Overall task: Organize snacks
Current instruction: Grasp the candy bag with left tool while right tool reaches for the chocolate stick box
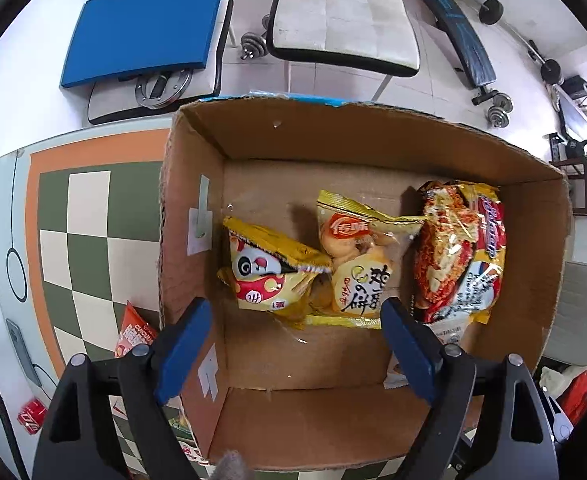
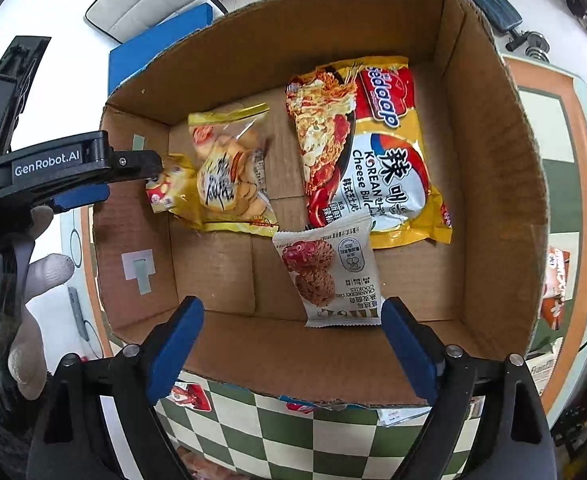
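Observation:
An open cardboard box (image 1: 373, 136) (image 2: 489, 184) stands on the checkered table. Inside lie a small yellow snack bag (image 1: 267, 274) (image 2: 165, 194), a yellow biscuit bag (image 1: 357, 264) (image 2: 229, 172), a Korean cheese noodle packet (image 1: 459, 252) (image 2: 369, 152) and a white cranberry cookie packet (image 2: 333, 276). My left gripper (image 1: 297, 344) is open and empty above the box's near left part; it also shows in the right wrist view (image 2: 105, 176) at the box's left wall. My right gripper (image 2: 293, 344) is open and empty over the near wall, just before the cookie packet.
More snack packets lie on the table outside the box: an orange one (image 1: 133, 336), a red one (image 1: 31, 420), others by the near wall (image 2: 187, 396) and at the right (image 2: 555, 288). Chairs (image 1: 345, 16) and dumbbells (image 1: 253, 44) stand beyond the table.

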`<state>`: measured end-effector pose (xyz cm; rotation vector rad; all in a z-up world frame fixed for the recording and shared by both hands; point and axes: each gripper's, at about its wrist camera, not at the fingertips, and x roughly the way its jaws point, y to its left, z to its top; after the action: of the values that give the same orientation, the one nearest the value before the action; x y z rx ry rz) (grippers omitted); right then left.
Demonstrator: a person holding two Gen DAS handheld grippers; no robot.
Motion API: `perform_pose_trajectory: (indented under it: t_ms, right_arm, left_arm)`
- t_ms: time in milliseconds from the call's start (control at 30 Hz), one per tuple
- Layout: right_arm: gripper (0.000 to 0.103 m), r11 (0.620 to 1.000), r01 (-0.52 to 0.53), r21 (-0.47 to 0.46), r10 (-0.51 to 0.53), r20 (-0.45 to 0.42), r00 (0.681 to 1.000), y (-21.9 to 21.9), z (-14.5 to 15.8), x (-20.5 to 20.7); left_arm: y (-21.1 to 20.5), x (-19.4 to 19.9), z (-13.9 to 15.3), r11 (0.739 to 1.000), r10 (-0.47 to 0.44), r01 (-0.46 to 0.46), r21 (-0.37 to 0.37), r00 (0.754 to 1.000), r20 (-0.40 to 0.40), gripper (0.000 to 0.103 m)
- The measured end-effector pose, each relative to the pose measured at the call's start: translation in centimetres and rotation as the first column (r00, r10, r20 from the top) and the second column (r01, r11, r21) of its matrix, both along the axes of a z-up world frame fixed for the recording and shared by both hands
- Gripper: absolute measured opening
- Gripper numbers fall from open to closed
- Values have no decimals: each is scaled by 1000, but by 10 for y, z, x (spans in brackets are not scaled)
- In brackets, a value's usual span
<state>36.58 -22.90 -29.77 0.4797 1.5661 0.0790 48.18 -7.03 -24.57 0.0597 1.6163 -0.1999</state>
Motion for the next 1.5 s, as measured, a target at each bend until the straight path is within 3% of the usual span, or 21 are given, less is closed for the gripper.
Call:
perform_pose_trajectory:
  t_ms: [233, 433, 567, 633, 800, 967, 1133, 1300, 1500]
  right_arm:
    - [94, 1000, 0, -21, 1, 45, 999, -3, 18, -8]
    - [94, 1000, -19, -3, 20, 103, 994, -16, 50, -36]
    - [94, 998, 56, -30, -52, 110, 993, -46, 60, -73]
    - [94, 993, 104, -50, -100, 79, 992, -65, 54, -91]
    - [94, 979, 191, -71, -193, -32, 981, -102, 3, -127]
    - [93, 976, 211, -54, -214, -59, 975, -111, -48, -142]
    - [90, 980, 165, -108, -174, -81, 981, -104, -81, -139]
    - [90, 967, 57, -250, -69, -37, 997, -84, -84, -126]
    - [89, 938, -54, -344, 42, -43, 998, -62, -87, -132]
  left_arm:
    - [-1, -35, 40, 999, -33, 36, -37, 996, 88, 86]
    - [5, -100, 79, 997, -19, 33, -70, 982, 190, 86]
    - [0, -148, 84, 999, 14, -2, -44, 966, 258, 86]
    - [-3, -166, 75, 999, 38, -30, -34, 965, 260, 86]
    - [-15, -200, 22, 996, 87, -83, -38, 986, 145, 86]
    - [-19, -226, -23, 994, 105, -105, 4, 993, 60, 86]
    - [-15, -239, -43, 992, 116, -118, 38, 992, 38, 86]
    - [-9, -248, -54, 989, 138, -139, 57, 990, 24, 86]
    - [12, -266, -63, 978, 202, -202, 56, 979, -8, 86]
